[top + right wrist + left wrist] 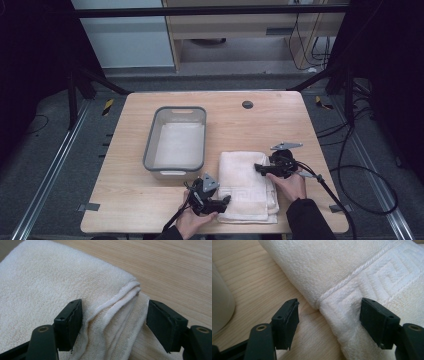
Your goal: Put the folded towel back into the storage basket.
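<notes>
A folded cream towel (245,185) with a woven key-pattern border lies on the wooden table (230,115), near its front edge. My left gripper (226,201) is open at the towel's front left corner, and the towel's folded edge (329,305) sits between its jaws. My right gripper (258,168) is open at the towel's right side, pointing left. Its jaws straddle the layered corner of the towel (120,305). Neither gripper holds anything.
A grey plastic bin (176,141) stands on the table to the left of the towel, and its white wall (219,302) shows beside the left gripper. A dark round hole (247,104) marks the table's far side. Cables (350,170) trail off to the right.
</notes>
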The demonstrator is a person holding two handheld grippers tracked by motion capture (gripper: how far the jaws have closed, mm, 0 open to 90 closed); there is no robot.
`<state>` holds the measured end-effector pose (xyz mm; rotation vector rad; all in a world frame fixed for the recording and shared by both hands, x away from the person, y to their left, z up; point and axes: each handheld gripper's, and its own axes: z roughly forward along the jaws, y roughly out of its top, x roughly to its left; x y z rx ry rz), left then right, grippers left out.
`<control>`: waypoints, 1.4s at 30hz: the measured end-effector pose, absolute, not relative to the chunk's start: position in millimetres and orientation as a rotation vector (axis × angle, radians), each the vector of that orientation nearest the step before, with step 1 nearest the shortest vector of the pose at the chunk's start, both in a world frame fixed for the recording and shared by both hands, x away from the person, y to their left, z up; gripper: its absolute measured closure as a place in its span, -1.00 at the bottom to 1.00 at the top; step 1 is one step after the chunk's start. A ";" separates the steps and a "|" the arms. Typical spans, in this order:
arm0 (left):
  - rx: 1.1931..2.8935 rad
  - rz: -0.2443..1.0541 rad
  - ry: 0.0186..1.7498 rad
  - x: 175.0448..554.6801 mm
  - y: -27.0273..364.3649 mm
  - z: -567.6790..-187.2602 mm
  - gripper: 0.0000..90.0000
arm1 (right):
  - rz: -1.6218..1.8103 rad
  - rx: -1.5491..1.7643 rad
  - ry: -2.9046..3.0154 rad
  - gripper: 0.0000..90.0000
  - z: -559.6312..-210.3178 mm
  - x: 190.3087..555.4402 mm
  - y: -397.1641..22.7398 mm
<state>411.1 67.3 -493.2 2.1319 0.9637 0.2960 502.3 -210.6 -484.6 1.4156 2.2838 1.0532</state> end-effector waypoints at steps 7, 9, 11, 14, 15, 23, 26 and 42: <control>2.145 0.236 0.993 416.2 67.1 -494.8 -0.29 | 1.055 1.436 2.303 -0.33 -488.0 504.7 -210.3; 2.143 0.221 1.004 417.2 67.2 -495.2 -0.29 | 1.054 1.447 2.310 -0.30 -488.6 505.2 -210.4; 2.143 0.218 1.005 417.4 67.0 -495.6 -0.27 | 1.060 1.454 2.313 -0.27 -489.0 505.3 -210.0; 2.142 0.194 1.008 418.2 66.5 -496.0 -0.22 | 1.079 1.479 2.324 -0.12 -490.0 505.7 -209.6; 2.135 0.182 1.006 418.3 66.1 -496.2 -0.19 | 1.088 1.487 2.327 -0.07 -490.0 505.6 -209.6; 2.133 0.100 0.995 419.3 65.8 -494.9 0.18 | 1.172 1.562 2.347 0.37 -489.1 505.0 -211.3; 2.135 0.105 0.981 418.0 65.3 -494.5 0.28 | 1.186 1.560 2.343 0.45 -487.0 504.2 -211.6; 2.081 0.058 0.986 415.4 70.8 -489.9 0.62 | 1.240 1.483 2.300 0.53 -465.0 495.0 -210.2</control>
